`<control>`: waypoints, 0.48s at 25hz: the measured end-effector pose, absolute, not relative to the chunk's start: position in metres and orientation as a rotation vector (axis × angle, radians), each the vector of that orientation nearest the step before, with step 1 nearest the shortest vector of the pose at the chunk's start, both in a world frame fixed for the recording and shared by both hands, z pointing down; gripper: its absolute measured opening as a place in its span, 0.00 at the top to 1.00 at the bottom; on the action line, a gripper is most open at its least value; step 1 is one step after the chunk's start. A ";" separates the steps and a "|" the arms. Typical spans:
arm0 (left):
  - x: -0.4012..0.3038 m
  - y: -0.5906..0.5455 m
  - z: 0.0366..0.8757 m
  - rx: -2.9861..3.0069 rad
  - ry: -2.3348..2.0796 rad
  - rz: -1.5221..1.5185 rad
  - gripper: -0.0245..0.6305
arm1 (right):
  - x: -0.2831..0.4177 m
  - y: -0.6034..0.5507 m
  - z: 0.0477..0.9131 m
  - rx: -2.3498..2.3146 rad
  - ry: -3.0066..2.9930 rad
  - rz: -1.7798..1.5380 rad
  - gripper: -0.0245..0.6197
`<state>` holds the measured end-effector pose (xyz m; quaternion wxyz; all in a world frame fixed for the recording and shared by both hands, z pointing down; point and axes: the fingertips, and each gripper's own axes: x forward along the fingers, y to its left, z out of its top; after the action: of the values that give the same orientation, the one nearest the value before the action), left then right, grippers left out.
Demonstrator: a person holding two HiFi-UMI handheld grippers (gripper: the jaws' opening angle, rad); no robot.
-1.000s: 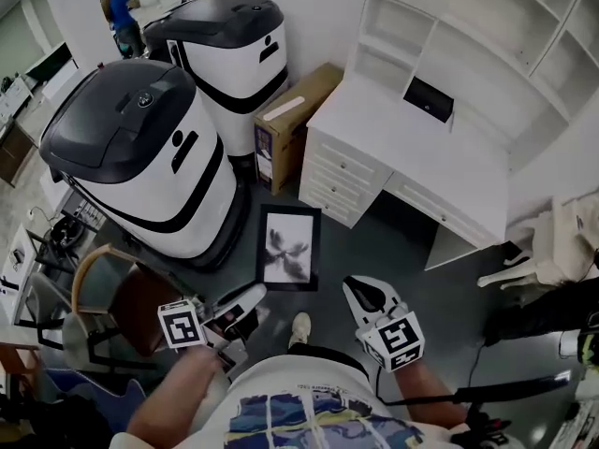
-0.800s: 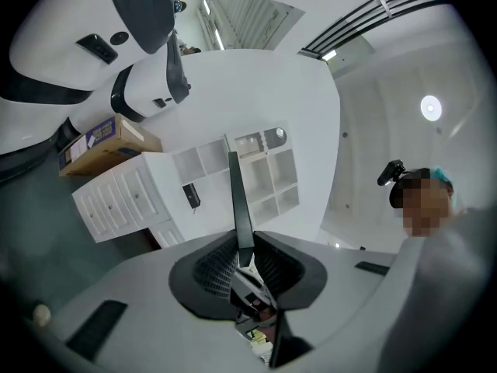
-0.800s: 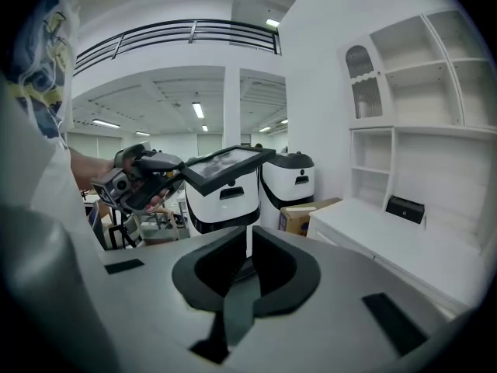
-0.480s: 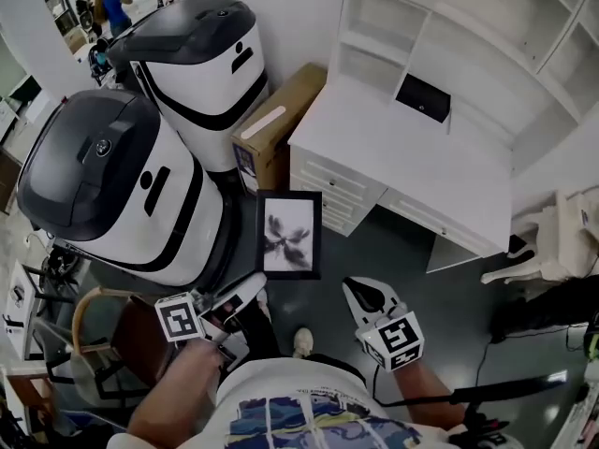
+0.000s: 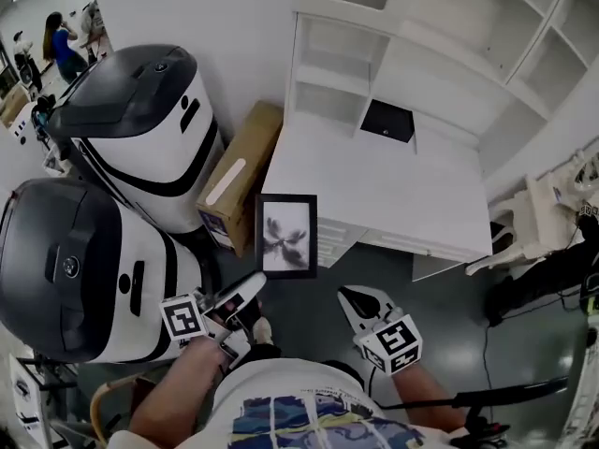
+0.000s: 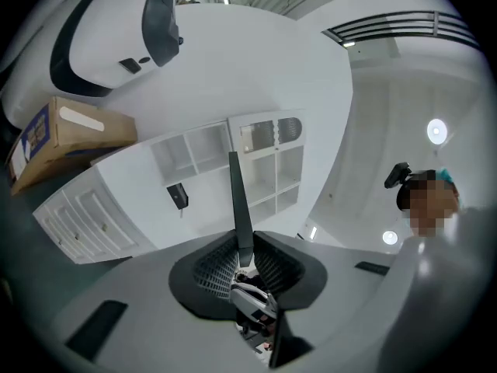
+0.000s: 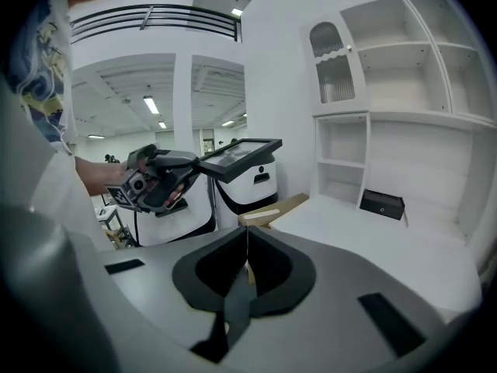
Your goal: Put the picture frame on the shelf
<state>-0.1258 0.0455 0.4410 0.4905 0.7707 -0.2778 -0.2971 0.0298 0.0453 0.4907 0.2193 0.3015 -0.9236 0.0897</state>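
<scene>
Box [image 5: 234, 187] left of shelf [image 5: 412, 59]

No readable words or numbers. Only 2 coded square markers, 1 each on the cubes of left gripper [image 5: 251, 285] and right gripper [image 5: 350, 296], plus an illegible white label on a cardboard box [image 5: 245, 162].

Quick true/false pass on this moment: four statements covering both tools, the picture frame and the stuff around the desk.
1. The left tool grips the picture frame. True.
2. The picture frame stands on the shelf. False: it is held in the air in front of the white desk, clamped by the left tool.
3. The right tool holds the black box. False: its jaws are together with nothing between them, and the black box sits on the desk top.
4. A cardboard box is beside the desk. True.
</scene>
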 end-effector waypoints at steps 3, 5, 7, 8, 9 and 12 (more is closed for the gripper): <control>-0.141 0.007 0.441 1.890 -0.633 -0.677 0.86 | 0.015 0.026 0.485 0.916 -2.535 0.280 0.92; -0.150 -0.020 0.441 1.905 -0.613 -0.658 0.86 | 0.009 0.016 0.484 0.961 -2.522 0.303 0.92; -0.155 -0.047 0.438 1.904 -0.587 -0.662 0.86 | 0.006 0.010 0.484 0.982 -2.501 0.315 0.92; -0.156 -0.060 0.437 1.902 -0.575 -0.664 0.86 | 0.005 0.008 0.485 0.986 -2.488 0.318 0.92; -0.157 -0.073 0.437 1.904 -0.567 -0.661 0.86 | 0.005 0.004 0.487 0.993 -2.475 0.318 0.92; -0.159 -0.116 0.432 1.918 -0.548 -0.660 0.86 | 0.007 -0.016 0.487 1.031 -2.458 0.319 0.92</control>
<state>-0.1588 -0.1157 0.4318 0.4970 0.7922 -0.2261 -0.2726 0.0070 -0.0164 0.4865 0.2265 0.3740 -0.8919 0.1157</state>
